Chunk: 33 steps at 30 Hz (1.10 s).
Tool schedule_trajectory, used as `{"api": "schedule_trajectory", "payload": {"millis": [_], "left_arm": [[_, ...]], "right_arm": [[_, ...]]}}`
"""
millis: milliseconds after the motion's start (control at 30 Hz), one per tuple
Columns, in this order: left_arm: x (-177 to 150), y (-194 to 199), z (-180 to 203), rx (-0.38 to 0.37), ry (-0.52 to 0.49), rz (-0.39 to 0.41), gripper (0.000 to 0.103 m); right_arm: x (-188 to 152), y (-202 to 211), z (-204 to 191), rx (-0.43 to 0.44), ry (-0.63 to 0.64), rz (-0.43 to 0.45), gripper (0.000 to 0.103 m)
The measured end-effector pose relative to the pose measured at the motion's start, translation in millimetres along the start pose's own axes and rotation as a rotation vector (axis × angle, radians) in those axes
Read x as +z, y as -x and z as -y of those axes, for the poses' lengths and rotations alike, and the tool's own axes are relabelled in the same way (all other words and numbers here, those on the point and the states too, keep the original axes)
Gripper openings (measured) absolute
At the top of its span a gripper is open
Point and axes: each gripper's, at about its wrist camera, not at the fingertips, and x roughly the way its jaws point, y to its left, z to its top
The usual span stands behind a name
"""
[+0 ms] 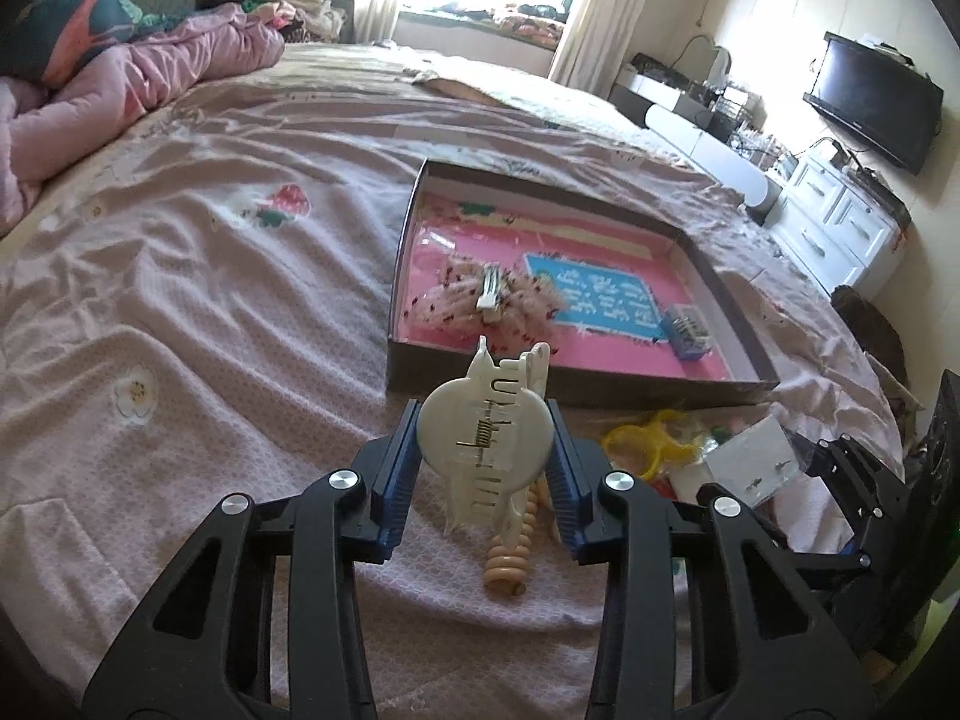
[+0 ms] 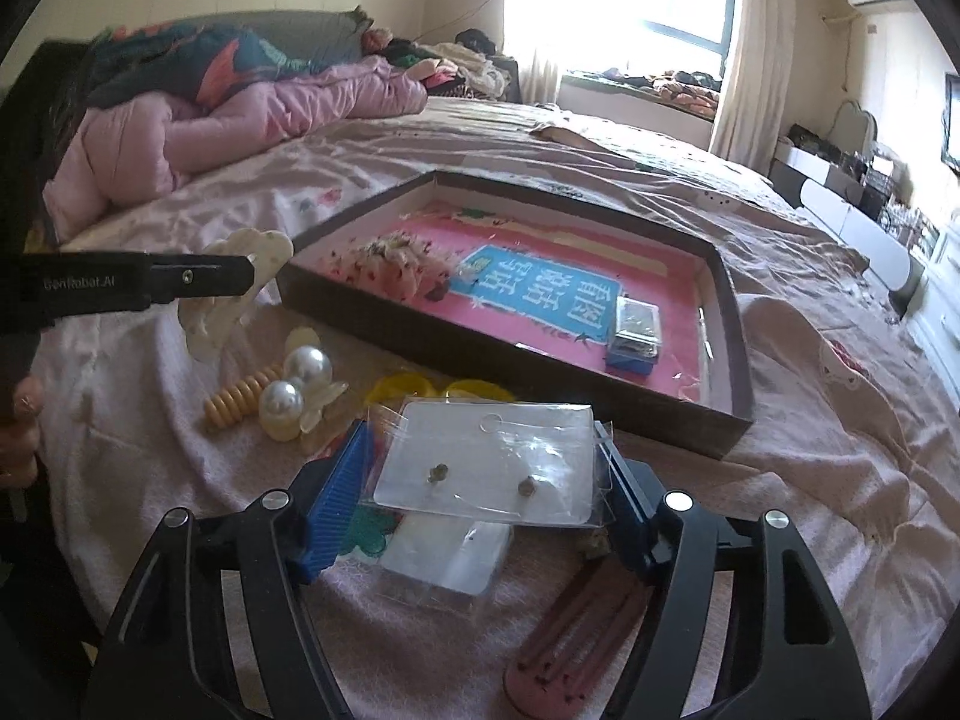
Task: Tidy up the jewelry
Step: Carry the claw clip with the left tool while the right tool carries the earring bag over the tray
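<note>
- A cream claw hair clip (image 1: 486, 441) is clamped between the blue pads of the left gripper (image 1: 485, 468) and is held clear of the bedspread (image 1: 180, 300), with its teeth pointing toward the tray; it is judged to be on its way there.
- A clear sleeve with a pair of stud earrings (image 2: 489, 465) is pinched at its two side edges by the right gripper (image 2: 480, 480), so the flat card is kept level and the studs face up.
- The shallow cardboard tray (image 1: 726, 300), lined in pink, lies on the bed just ahead of both grippers. A frilly pink hair bow with a white clip (image 1: 486, 297) and a small blue box (image 1: 687, 330) are already inside it, which suggests it is the collecting place.
- Unsorted pieces are left on the bedspread near the tray's front wall: a pearl hair clip (image 2: 297, 393), a tan spiral hair tie (image 2: 237, 399), a yellow plastic piece (image 2: 408, 387), a second clear packet (image 2: 447, 555) and a pink comb (image 2: 570, 642).
- The loose pile is kept beside the tray, so short carries are likely.
</note>
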Motion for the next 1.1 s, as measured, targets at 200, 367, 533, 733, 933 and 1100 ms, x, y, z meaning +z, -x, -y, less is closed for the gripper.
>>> {"api": "schedule_trajectory", "payload": {"millis": [200,367,533,733,933,1100], "left_arm": [[4,10,8,-0.02,-0.011,0.037,0.031],[9,11,19,-0.029,-0.033,0.056,0.031],[12,7,30,-0.045,-0.049,0.059,0.031],[18,3,47,-0.067,-0.074,0.072,0.031],[25,-1,61,-0.074,-0.101,0.082,0.031],[30,-7,72,-0.082,-0.117,0.081,0.031]], "right_arm": [[8,19,11,-0.002,-0.036,0.047,0.068],[15,31,25,-0.022,-0.064,0.083,0.068],[20,41,42,-0.044,-0.097,0.112,0.068],[23,50,62,-0.071,-0.131,0.136,0.068],[29,56,76,-0.095,-0.151,0.157,0.068],[36,59,85,-0.117,-0.165,0.179,0.068]]}}
